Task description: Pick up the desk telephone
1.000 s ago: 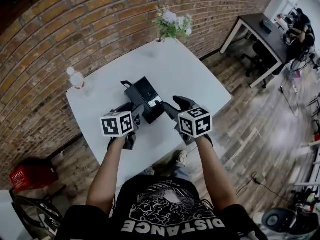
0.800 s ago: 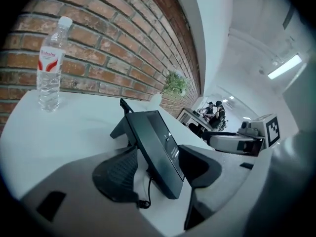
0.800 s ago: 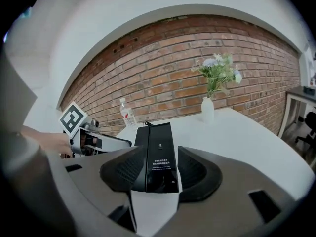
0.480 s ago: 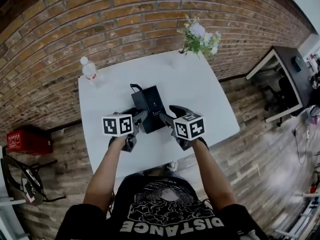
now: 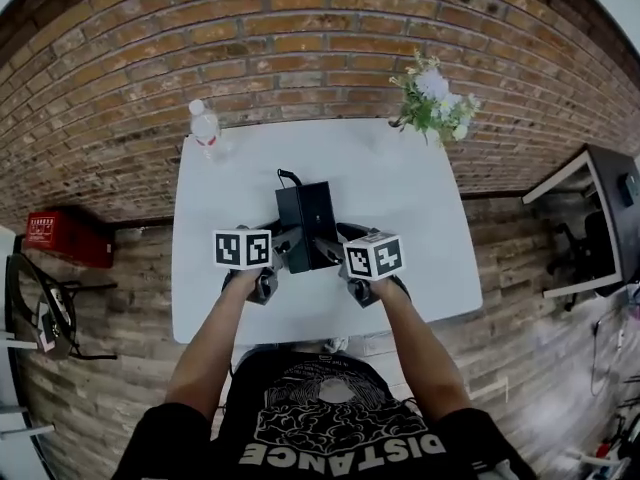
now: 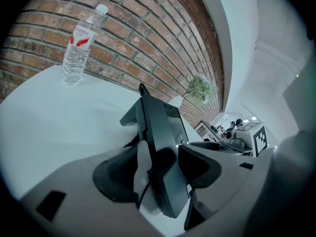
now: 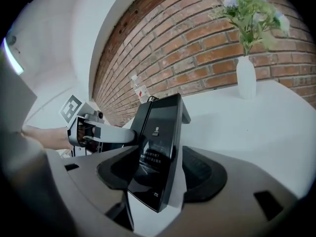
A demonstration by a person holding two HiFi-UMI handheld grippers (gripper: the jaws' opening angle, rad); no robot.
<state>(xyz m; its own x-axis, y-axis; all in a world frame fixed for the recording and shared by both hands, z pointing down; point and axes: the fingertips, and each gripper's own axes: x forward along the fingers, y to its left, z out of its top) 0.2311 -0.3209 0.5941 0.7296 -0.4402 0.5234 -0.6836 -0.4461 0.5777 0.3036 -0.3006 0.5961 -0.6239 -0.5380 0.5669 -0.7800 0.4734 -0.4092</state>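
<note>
A black desk telephone (image 5: 305, 216) lies on the white table (image 5: 400, 198), its cord at the far end. My left gripper (image 5: 283, 255) is at its near left corner and stands open, the phone's edge (image 6: 158, 132) between the jaws without the pads pressing. At the near right corner my right gripper (image 5: 325, 250) has its jaws opening. The phone's glossy face (image 7: 160, 132) lies between them, with table showing white beside the right pad. In the right gripper view the left gripper (image 7: 89, 132) shows beyond the phone.
A water bottle (image 5: 204, 126) stands at the table's far left corner and a white vase of flowers (image 5: 432, 103) at the far right, both by the brick wall. A red crate (image 5: 62, 238) sits on the floor at left, a dark desk (image 5: 600, 218) at right.
Both grippers have come down and closed in on the phone's near end, so that their jaws now straddle it. The head view has swung, bringing the table square-on.
</note>
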